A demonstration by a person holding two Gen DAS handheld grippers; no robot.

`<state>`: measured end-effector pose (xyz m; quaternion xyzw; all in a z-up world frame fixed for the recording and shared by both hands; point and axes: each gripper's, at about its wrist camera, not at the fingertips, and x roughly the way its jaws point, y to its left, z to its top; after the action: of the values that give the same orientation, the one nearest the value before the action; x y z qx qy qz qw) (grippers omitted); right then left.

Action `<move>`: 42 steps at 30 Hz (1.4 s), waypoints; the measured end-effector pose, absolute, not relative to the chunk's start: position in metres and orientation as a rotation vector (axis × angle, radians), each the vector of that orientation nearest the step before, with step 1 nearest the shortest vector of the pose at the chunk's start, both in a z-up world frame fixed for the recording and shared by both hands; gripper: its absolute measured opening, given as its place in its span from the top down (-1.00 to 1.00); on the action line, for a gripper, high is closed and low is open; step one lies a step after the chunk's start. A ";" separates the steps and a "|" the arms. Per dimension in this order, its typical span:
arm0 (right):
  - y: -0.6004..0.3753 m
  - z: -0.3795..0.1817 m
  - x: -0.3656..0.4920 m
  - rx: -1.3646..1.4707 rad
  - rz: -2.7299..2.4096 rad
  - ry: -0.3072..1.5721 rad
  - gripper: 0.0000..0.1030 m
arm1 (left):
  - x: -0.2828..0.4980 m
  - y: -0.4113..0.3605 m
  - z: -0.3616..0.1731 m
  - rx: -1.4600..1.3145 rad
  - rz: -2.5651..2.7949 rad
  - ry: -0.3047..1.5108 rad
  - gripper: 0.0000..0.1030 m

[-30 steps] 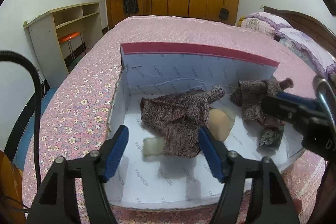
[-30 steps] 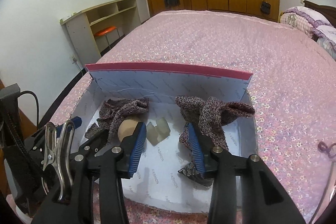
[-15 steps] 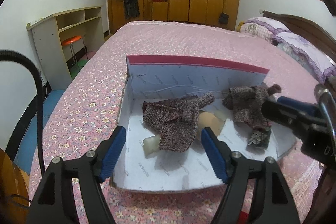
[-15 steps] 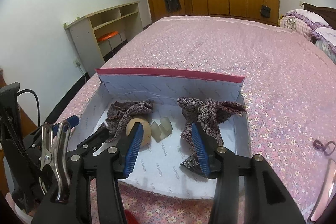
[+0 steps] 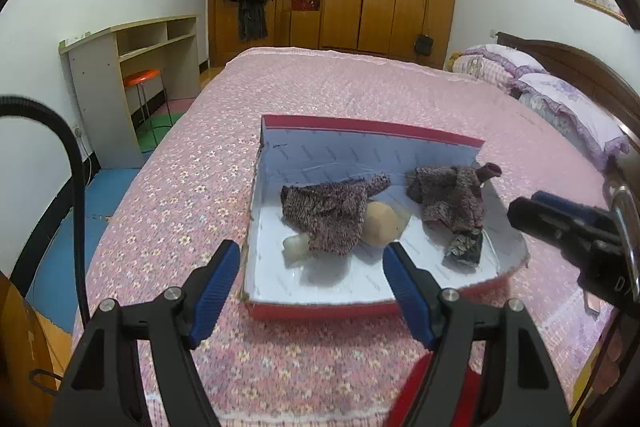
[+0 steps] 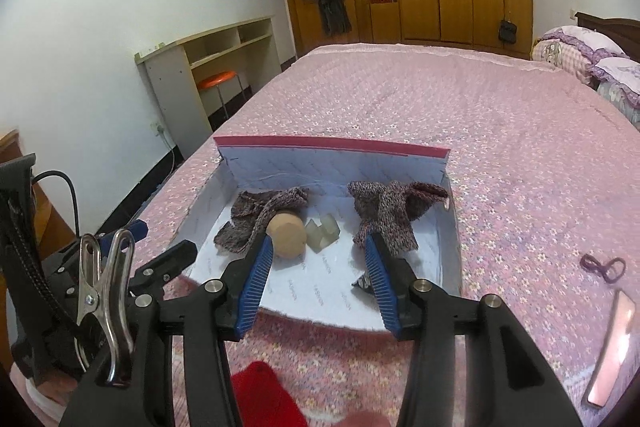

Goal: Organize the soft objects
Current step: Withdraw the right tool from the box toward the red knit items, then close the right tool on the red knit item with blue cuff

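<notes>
A red box with a white lining lies on the pink bed. In it are two mottled knit pieces, one on the left and one on the right, a tan round soft object and a pale translucent piece. My left gripper is open and empty, in front of the box. My right gripper is open and empty, over the box's near edge.
A red soft item lies below my right gripper. A purple hair tie and a pink phone-like slab lie on the bedspread at right. Pillows are at the far right, a desk and orange stool to the left.
Both grippers have pulled back and up from the box, which now looks smaller and farther. Both stay open and empty. The objects in the box have not moved.
</notes>
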<state>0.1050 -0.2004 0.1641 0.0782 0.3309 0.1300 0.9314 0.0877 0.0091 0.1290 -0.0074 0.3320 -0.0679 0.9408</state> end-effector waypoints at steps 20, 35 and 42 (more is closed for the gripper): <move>-0.220 0.135 0.023 0.250 0.268 0.705 0.05 | 0.007 0.008 0.124 -0.023 -0.192 0.685 -0.50; -0.217 0.109 -0.036 0.150 0.265 0.732 0.04 | -0.012 0.004 0.098 -0.040 -0.218 0.755 -0.50; -0.223 0.089 -0.060 0.116 0.278 0.763 0.05 | -0.018 -0.003 0.089 -0.043 -0.238 0.776 -0.50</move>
<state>-0.0600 -0.2233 0.0890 0.0566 0.3708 0.1350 0.9171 -0.0179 -0.0027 0.0894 -0.0210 0.3773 -0.1159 0.9186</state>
